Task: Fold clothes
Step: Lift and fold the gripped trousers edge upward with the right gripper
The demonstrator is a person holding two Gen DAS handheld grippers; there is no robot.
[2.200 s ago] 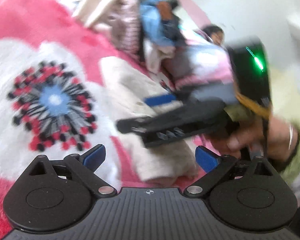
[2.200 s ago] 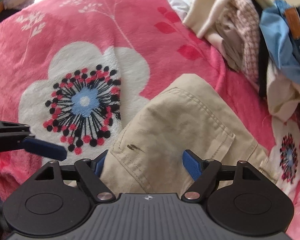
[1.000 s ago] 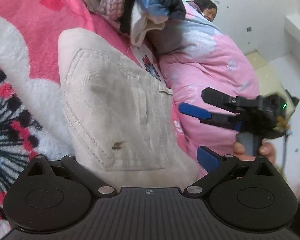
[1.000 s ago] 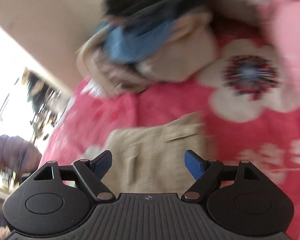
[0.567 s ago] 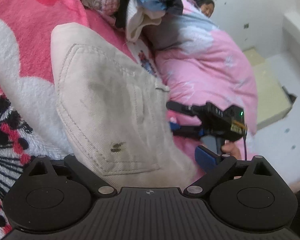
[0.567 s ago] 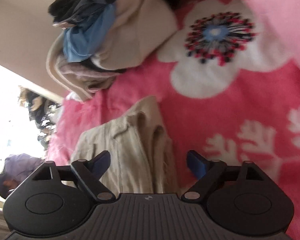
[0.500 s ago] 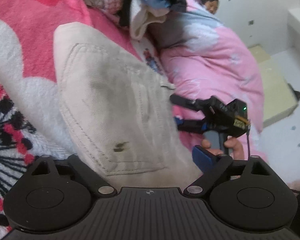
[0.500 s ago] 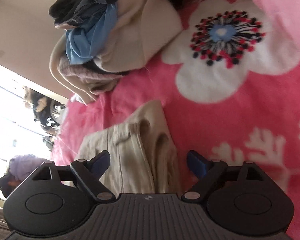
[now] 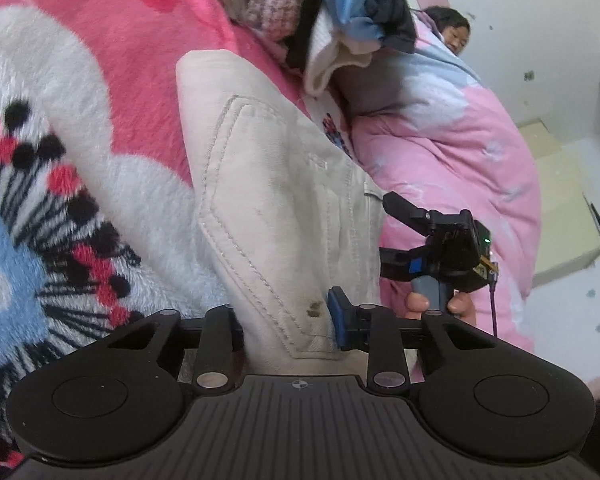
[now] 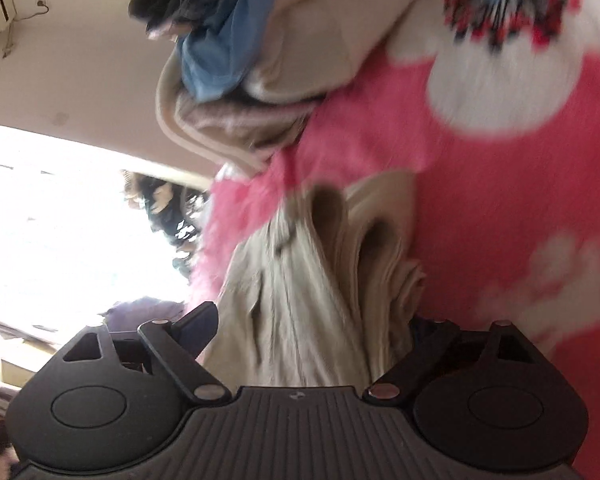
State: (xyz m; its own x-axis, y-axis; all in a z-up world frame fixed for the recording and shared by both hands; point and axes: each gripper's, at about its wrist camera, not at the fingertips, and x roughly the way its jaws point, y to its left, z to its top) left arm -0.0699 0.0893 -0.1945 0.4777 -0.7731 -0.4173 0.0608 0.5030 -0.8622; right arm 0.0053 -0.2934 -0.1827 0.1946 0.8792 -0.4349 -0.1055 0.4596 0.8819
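Closing: left gripper [image 9: 288,320] jaws now pinching beige trousers [image 9: 284,208]; right gripper [image 10: 312,332] jaws wide, straddling trousers' folded edge.

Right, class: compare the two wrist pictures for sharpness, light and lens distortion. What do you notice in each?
Left wrist view: mostly sharp, evenly lit; stitching on the beige trousers is crisp, though the fisheye bends the edges. Right wrist view: motion-blurred throughout, the flower blanket smeared, and the window blown out to pure white.
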